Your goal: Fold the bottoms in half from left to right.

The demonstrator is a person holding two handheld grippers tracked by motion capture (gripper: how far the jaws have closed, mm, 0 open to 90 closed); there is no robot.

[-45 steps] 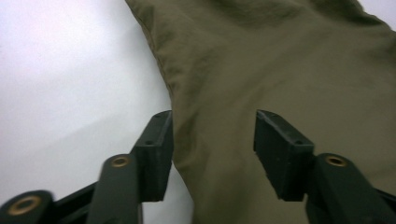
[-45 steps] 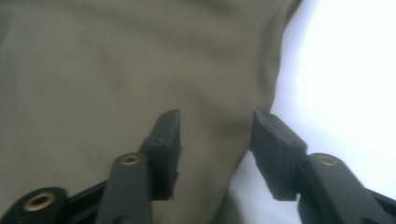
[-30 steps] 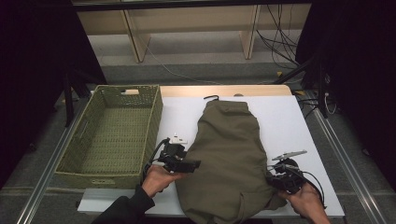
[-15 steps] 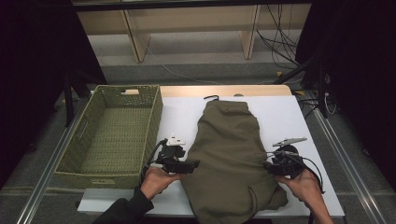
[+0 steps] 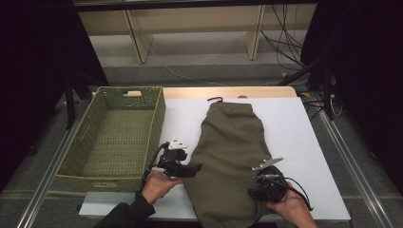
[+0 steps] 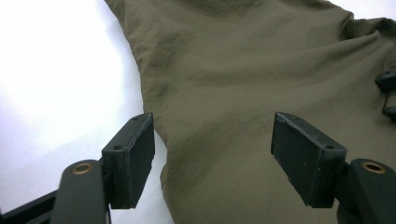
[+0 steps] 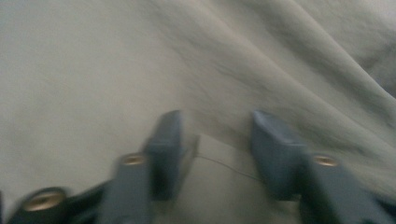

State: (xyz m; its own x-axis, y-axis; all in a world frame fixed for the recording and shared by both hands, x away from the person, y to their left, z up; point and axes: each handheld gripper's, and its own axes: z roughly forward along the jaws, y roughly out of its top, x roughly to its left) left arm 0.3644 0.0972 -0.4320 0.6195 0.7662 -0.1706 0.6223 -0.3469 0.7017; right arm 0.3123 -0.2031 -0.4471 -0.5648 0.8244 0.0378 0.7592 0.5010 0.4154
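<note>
An olive green garment (image 5: 228, 142) lies lengthwise on the white table (image 5: 304, 142), its waistband at the far end. My left gripper (image 5: 192, 168) rests at the garment's left edge, open, and the cloth edge (image 6: 243, 70) runs between its wide-spread jaws (image 6: 212, 140) without touching the pads. My right gripper (image 5: 255, 183) sits over the garment's lower right part. Its view is blurred. Its jaws (image 7: 217, 135) have just been closing and stand partly apart, with a fold of the cloth (image 7: 233, 56) in the gap, not pinched.
A woven green basket (image 5: 159, 114) stands on the left beside the table. Bare white tabletop lies to the right of the garment and at its far left. Cables (image 5: 294, 33) and wooden legs (image 5: 138, 42) are on the floor beyond the far edge.
My right hand has moved left, from the garment's right edge onto the cloth. The cloth at the lower right has shifted inward. The left hand has stayed put.
</note>
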